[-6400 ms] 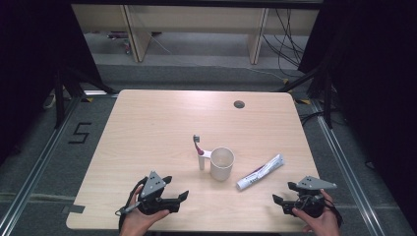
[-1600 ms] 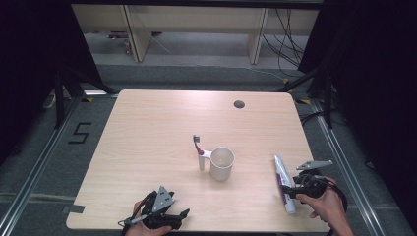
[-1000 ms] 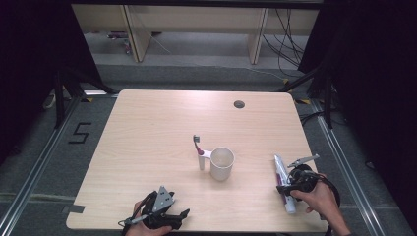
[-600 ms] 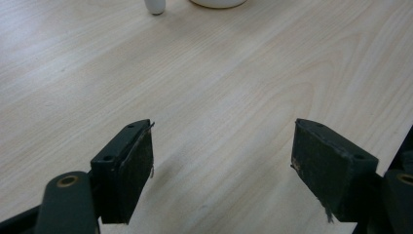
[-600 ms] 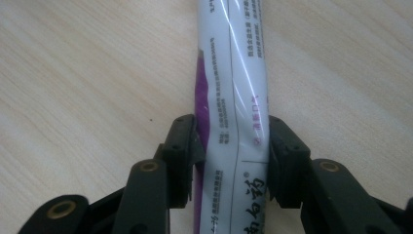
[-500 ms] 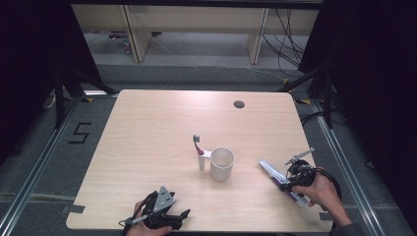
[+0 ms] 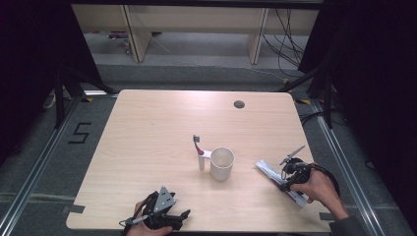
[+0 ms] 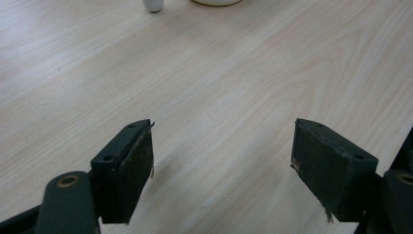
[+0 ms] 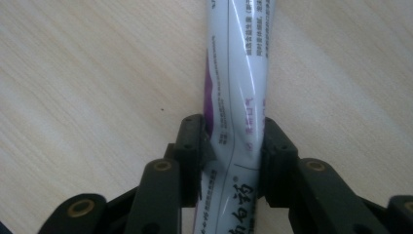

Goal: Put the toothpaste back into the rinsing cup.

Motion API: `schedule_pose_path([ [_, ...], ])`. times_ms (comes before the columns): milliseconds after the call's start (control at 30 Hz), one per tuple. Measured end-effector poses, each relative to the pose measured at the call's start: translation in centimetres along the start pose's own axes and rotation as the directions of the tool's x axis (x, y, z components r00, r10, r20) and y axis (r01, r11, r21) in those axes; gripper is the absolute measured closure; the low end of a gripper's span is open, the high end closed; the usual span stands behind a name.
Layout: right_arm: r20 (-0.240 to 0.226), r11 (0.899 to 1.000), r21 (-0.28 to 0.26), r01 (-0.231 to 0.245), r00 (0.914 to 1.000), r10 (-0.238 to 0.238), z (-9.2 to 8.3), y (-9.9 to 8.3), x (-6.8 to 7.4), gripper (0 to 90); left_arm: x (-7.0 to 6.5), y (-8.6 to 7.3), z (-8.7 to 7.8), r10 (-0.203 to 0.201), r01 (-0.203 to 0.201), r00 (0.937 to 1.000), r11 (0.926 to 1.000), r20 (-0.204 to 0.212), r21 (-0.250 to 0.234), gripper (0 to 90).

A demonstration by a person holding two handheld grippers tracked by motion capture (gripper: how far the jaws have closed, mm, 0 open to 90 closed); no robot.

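On the wooden table (image 7: 147, 128), your right gripper (image 9: 233, 146) clamped the toothpaste tube (image 9: 238, 73), left gripper (image 8: 221, 161) wide; lifting toward the cup (image 7: 222, 163) seemed next.

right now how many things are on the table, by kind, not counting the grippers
cup: 1
toothbrush: 1, standing beside the cup
toothpaste tube: 1, clamped in the right gripper
total: 3
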State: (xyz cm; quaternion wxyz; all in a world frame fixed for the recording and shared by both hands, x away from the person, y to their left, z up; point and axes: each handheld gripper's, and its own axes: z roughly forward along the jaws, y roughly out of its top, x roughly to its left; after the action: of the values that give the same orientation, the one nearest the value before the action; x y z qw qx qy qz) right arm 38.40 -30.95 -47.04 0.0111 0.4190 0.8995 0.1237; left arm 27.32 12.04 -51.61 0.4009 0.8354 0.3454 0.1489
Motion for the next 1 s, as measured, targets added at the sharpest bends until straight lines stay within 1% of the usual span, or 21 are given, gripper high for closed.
schedule_pose_path([
  [67, -0.004, 1.000, 0.014, -0.003, 1.0000, 0.003, 0.0, 0.1, 0.1, 69.5, 0.0, 0.0, 0.0, 0.001, -0.001, 1.0000, 1.0000, 0.000, 0.000, 23.1],
  [133, -0.001, 0.999, 0.013, 0.033, 0.9995, -0.033, 0.1, 0.3, 0.1, 70.8, -0.1, 0.0, 0.0, 0.002, -0.002, 1.0000, 1.0000, 0.001, 0.003, 23.1],
  [167, -0.004, 1.000, 0.023, 0.018, 0.9998, -0.018, 0.1, 0.4, 0.3, 71.2, -0.1, 0.0, 0.0, 0.000, 0.000, 1.0000, 1.0000, 0.004, 0.001, 23.1],
  [200, -0.004, 0.999, 0.031, 0.029, 0.9996, -0.029, 0.1, 0.5, 0.3, 71.3, -0.2, 0.0, 0.1, -0.007, 0.007, 1.0000, 1.0000, 0.002, -0.003, 23.1],
  [267, 0.001, 0.999, 0.039, 0.037, 0.9993, -0.037, 0.2, 0.8, 0.3, 71.8, -0.1, 0.0, 0.1, 0.003, -0.003, 1.0000, 1.0000, 0.000, 0.004, 23.2],
  [300, 0.002, 0.998, 0.053, 0.021, 0.9998, -0.022, 0.2, 0.9, 0.4, 72.0, -0.1, 0.0, 0.1, 0.003, -0.003, 1.0000, 1.0000, 0.001, 0.003, 23.2],
  [367, 0.003, 0.998, 0.046, 0.045, 0.9990, -0.045, 0.3, 1.1, 0.3, 72.2, -0.1, 0.0, 0.1, -0.006, 0.006, 1.0000, 1.0000, 0.005, -0.003, 23.1],
  [467, 0.002, 0.997, 0.061, 0.037, 0.9993, -0.037, 0.4, 1.5, 0.5, 72.0, -0.1, 0.0, 0.1, 0.000, 0.000, 1.0000, 1.0000, 0.005, 0.002, 23.2],
  [533, 0.011, 0.996, 0.064, 0.061, 0.9980, -0.062, 0.5, 1.7, 0.4, 71.2, -0.2, 0.0, 0.2, -0.003, 0.003, 1.0000, 1.0000, 0.007, -0.002, 23.2],
  [567, 0.018, 0.996, 0.071, 0.051, 0.9985, -0.052, 0.5, 1.8, 0.5, 70.7, 0.0, 0.0, 0.1, 0.017, -0.017, 0.9998, 0.9998, 0.003, 0.014, 23.2],
  [600, 0.025, 0.996, 0.077, 0.053, 0.9982, -0.055, 0.5, 1.9, 0.5, 70.1, -0.2, 0.0, 0.2, 0.003, -0.003, 0.9999, 1.0000, 0.013, 0.003, 23.2],
  [633, 0.028, 0.995, 0.076, 0.072, 0.9968, -0.074, 0.5, 2.0, 0.5, 69.4, -0.1, 0.0, 0.1, 0.008, -0.008, 0.9999, 0.9999, 0.015, 0.007, 23.1],
  [667, 0.034, 0.995, 0.082, 0.064, 0.9972, -0.067, 0.5, 2.0, 0.6, 69.0, -0.1, 0.0, 0.2, 0.007, -0.007, 0.9999, 1.0000, 0.014, 0.005, 23.2],
  [733, 0.040, 0.993, 0.091, 0.079, 0.9957, -0.083, 0.6, 2.3, 0.5, 68.1, -0.1, 0.0, 0.2, 0.004, -0.004, 0.9999, 1.0000, 0.011, 0.005, 23.2],
  [767, 0.045, 0.992, 0.092, 0.081, 0.9954, -0.085, 0.7, 2.3, 0.6, 68.0, 0.0, 0.0, 0.2, 0.019, -0.019, 0.9998, 0.9997, 0.007, 0.016, 23.2],
  [800, 0.039, 0.990, 0.099, 0.102, 0.9936, -0.106, 0.7, 2.5, 0.5, 68.2, -0.1, 0.1, 0.2, 0.018, -0.018, 0.9998, 0.9997, 0.007, 0.015, 23.2],
  [833, 0.041, 0.991, 0.106, 0.082, 0.9954, -0.086, 0.7, 2.6, 0.7, 68.1, -0.1, 0.1, 0.2, 0.017, -0.017, 0.9998, 0.9997, 0.007, 0.015, 23.2],
  [867, 0.038, 0.990, 0.099, 0.101, 0.9937, -0.105, 0.8, 2.7, 0.6, 68.1, -0.1, 0.1, 0.2, 0.015, -0.015, 0.9999, 0.9998, 0.006, 0.014, 23.2],
  [933, 0.039, 0.989, 0.104, 0.107, 0.9930, -0.111, 0.9, 2.9, 0.5, 67.9, -0.1, 0.1, 0.2, 0.018, -0.018, 0.9998, 0.9997, 0.007, 0.016, 23.2],
  [967, 0.041, 0.990, 0.111, 0.087, 0.9949, -0.092, 0.9, 2.9, 0.6, 67.6, 0.0, 0.1, 0.2, 0.021, -0.021, 0.9997, 0.9996, 0.007, 0.016, 23.2],
  [1000, 0.049, 0.989, 0.118, 0.093, 0.9939, -0.099, 0.9, 3.0, 0.6, 67.6, 0.0, 0.1, 0.2, 0.021, -0.021, 0.9998, 0.9997, 0.007, 0.016, 23.2],
])
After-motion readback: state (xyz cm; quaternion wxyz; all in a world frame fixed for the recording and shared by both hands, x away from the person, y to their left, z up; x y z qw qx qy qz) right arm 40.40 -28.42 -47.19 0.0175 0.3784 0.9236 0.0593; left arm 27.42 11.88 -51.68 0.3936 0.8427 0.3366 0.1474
